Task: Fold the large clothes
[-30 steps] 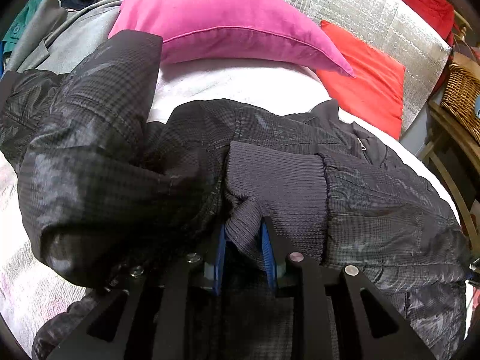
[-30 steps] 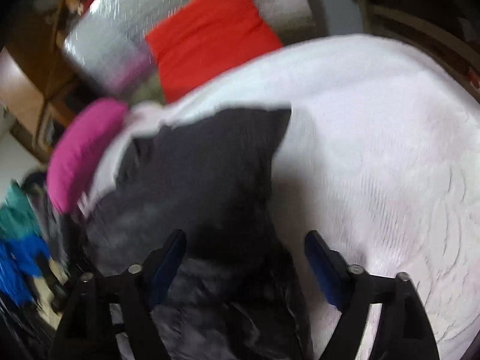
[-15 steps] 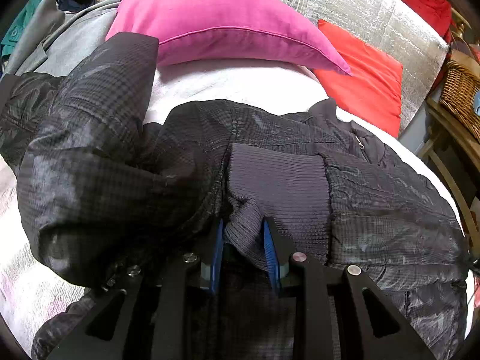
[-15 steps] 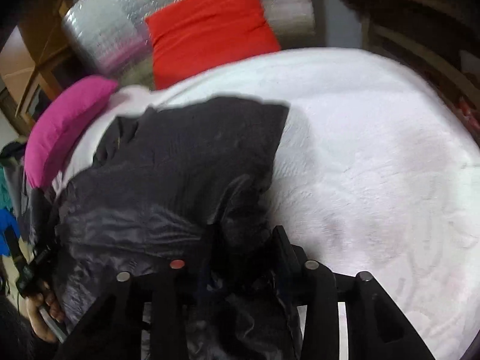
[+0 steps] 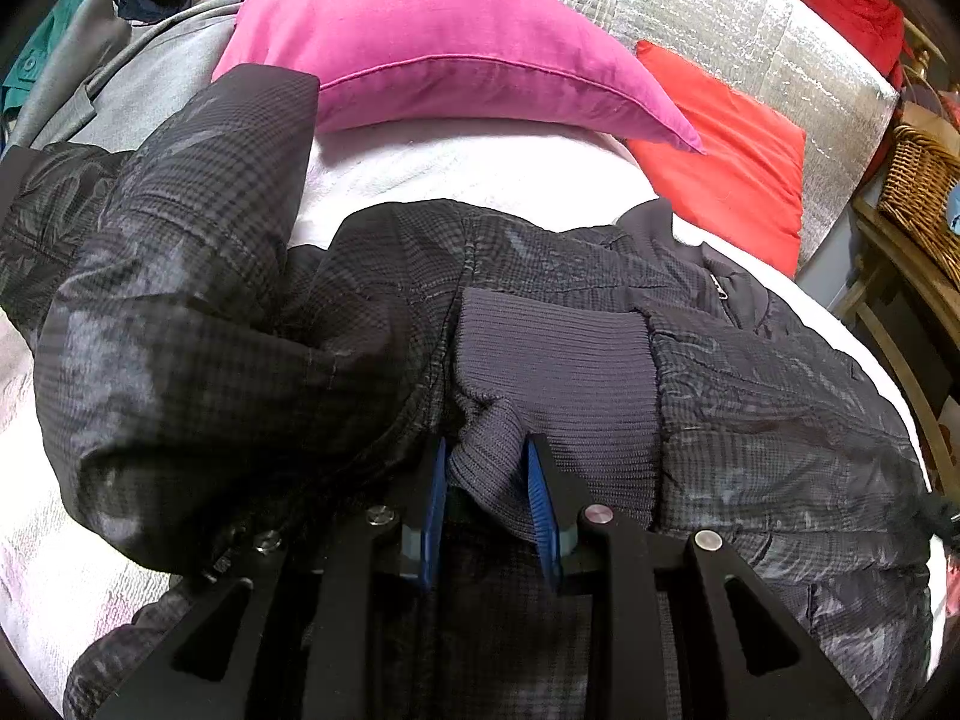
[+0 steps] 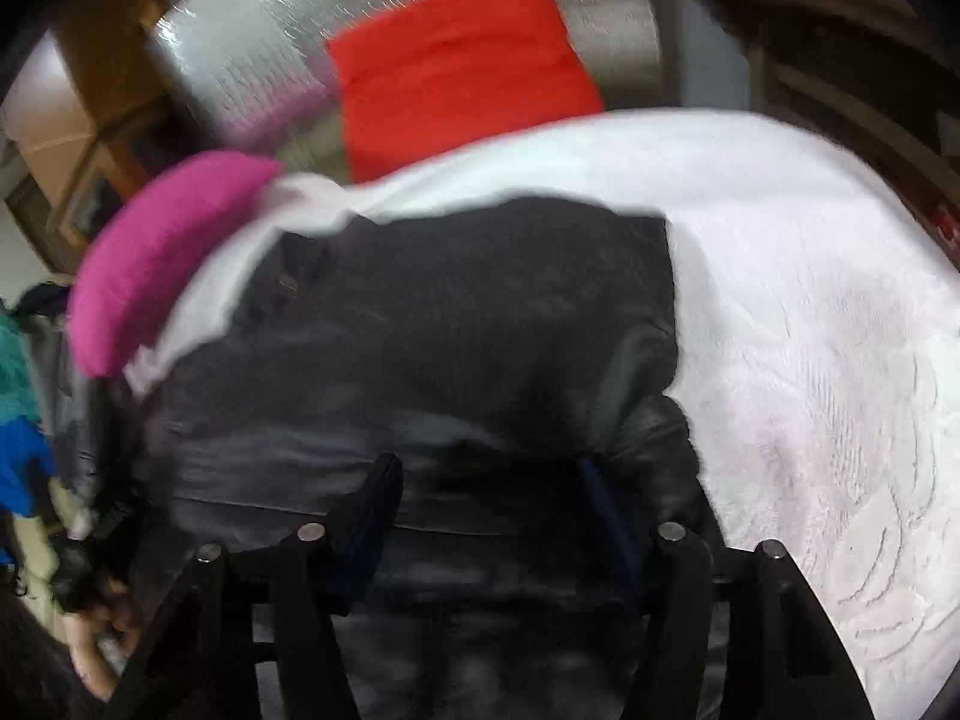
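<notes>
The left gripper [image 5: 486,468] pinches the cuff [image 5: 558,372] on top of the jacket [image 5: 780,420], while the right gripper [image 6: 486,492], blurry, seems wide open right above the jacket's edge.

glossy checked jacket [image 5: 198,372] with ribbed knit cuff [image 5: 558,360]; matt pink pillow [image 5: 432,42]; woven wicker basket [image 5: 924,186]

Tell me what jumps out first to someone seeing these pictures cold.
The big black checked jacket sprawls across the white bedspread, filling both views. The left tongs are pinched on its ribbed knit cuff, dead centre. Behind, a hot-pink pillow and a red cushion lean on a silvery quilted backing.
</notes>
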The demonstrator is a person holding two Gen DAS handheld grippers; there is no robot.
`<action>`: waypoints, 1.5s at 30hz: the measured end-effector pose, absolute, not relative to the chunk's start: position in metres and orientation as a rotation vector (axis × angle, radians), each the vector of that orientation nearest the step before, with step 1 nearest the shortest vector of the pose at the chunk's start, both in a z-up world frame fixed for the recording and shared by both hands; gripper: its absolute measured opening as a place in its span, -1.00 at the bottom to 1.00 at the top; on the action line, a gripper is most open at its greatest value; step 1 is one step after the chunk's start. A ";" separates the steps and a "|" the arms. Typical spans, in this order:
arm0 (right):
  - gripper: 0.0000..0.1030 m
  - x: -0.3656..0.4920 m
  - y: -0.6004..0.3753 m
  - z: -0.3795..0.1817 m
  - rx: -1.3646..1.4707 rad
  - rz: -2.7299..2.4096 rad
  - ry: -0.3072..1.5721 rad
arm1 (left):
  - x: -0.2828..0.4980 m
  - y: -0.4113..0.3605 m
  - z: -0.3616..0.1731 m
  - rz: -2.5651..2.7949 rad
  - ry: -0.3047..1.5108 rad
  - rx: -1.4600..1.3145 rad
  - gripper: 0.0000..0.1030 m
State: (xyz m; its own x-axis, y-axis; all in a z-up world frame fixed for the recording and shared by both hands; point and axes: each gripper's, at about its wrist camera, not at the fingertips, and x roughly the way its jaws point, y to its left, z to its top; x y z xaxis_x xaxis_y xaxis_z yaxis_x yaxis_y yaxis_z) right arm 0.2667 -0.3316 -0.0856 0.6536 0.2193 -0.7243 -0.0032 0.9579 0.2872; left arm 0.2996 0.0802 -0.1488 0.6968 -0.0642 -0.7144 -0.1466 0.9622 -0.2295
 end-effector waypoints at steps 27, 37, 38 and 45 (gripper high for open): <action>0.93 0.194 -0.231 -0.146 0.035 0.169 0.856 | 0.224 0.319 -0.061 0.155 0.650 -0.586 0.68; 0.99 0.197 -0.224 -0.152 0.019 0.172 0.858 | 0.245 0.495 -0.102 0.318 0.617 -0.899 0.65; 0.99 0.196 -0.225 -0.151 0.019 0.171 0.858 | 0.247 0.503 -0.106 0.315 0.617 -0.912 0.65; 0.99 0.196 -0.226 -0.150 0.027 0.175 0.855 | 0.264 0.510 -0.111 0.334 0.637 -0.871 0.43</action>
